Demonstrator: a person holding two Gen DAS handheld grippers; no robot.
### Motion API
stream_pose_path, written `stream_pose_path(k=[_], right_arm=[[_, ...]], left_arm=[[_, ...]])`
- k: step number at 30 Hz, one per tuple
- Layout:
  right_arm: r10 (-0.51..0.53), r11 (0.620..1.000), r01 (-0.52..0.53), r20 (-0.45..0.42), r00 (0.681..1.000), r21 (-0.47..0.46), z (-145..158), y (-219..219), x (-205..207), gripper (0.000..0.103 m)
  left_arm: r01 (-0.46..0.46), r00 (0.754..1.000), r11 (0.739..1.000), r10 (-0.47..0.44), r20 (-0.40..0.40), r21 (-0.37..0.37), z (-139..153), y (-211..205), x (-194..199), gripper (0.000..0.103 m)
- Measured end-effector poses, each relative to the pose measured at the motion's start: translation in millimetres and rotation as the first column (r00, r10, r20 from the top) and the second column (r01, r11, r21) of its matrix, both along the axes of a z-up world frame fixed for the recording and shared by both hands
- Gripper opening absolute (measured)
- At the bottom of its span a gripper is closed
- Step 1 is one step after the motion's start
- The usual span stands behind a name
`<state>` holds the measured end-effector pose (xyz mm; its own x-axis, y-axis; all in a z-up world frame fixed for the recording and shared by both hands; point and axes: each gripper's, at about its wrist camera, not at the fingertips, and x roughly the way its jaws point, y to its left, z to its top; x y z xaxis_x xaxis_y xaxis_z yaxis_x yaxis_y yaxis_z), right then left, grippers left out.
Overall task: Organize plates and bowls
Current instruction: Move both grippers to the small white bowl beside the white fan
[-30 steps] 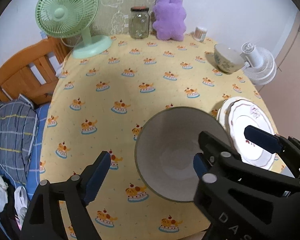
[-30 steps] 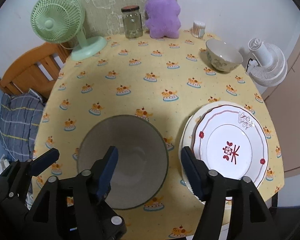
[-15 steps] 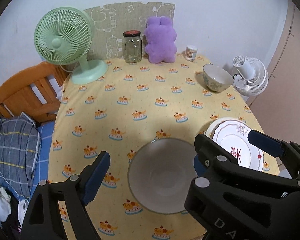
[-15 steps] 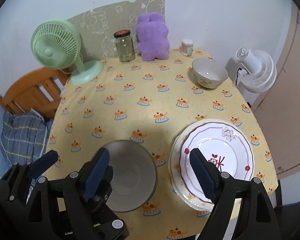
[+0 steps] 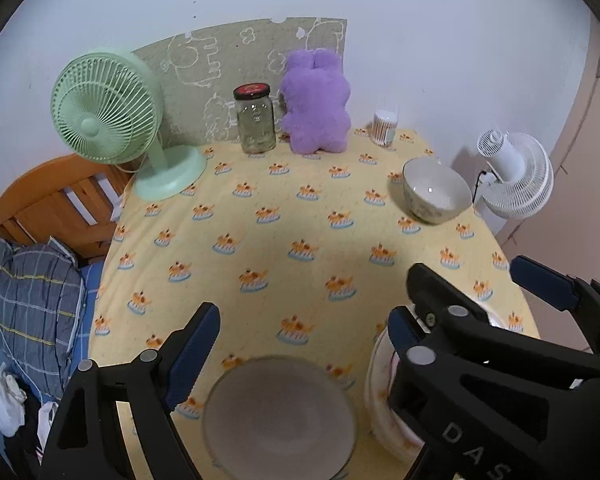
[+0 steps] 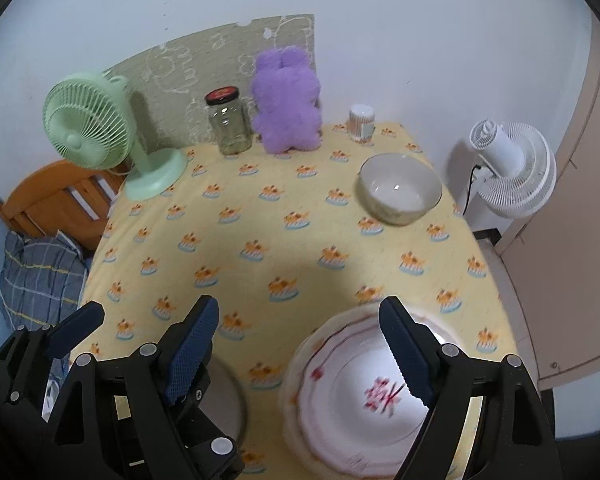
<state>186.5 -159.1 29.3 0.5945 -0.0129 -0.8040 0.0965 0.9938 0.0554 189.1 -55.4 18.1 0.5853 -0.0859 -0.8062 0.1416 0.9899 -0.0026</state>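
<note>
I held both grippers tilted down over the table's [image 5: 260, 240] near edge, left [image 5: 304, 336] and right [image 6: 300, 344] wide, holding nothing.

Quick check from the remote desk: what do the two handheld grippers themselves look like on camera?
The left gripper and the right gripper look alike: matte black angular plastic frames with round silver screw heads, and jaws faced with dark blue textured pads. White lettering, partly cut off, marks the right gripper's body in the left wrist view. No cables, hands or sleeves show.

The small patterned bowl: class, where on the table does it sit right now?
The small patterned bowl stands alone near the table's far right edge in both wrist views, beside the white fan and in front of the cotton swab tub.
</note>
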Motion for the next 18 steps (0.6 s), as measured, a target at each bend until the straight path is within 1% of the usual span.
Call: stream_pose_path(k=[5,10,18], right_arm=[[0.018,1.0,-0.018,0.009,1.0,-0.002,5.5,-34.2,23.7,0.085],[0.025,1.0,-0.025,0.007,1.0,-0.008,4.8,-62.8,44.2,0.085],[0.033,0.999,-0.033,0.007,0.999,-0.016,0.1,-107.2,76.6,0.085]], left_arm=[[-0.022,1.0,1.0,0.022,0.003,-0.007,6.3,-28.8,20.7,0.087],[-0.043,0.999,0.999,0.043,0.003,-0.002,8.2,-58.3,41.9,0.087],[-0.067,0.998,0.998,0.067,0.0,0.005,0.9,-97.9,73.4,0.087]])
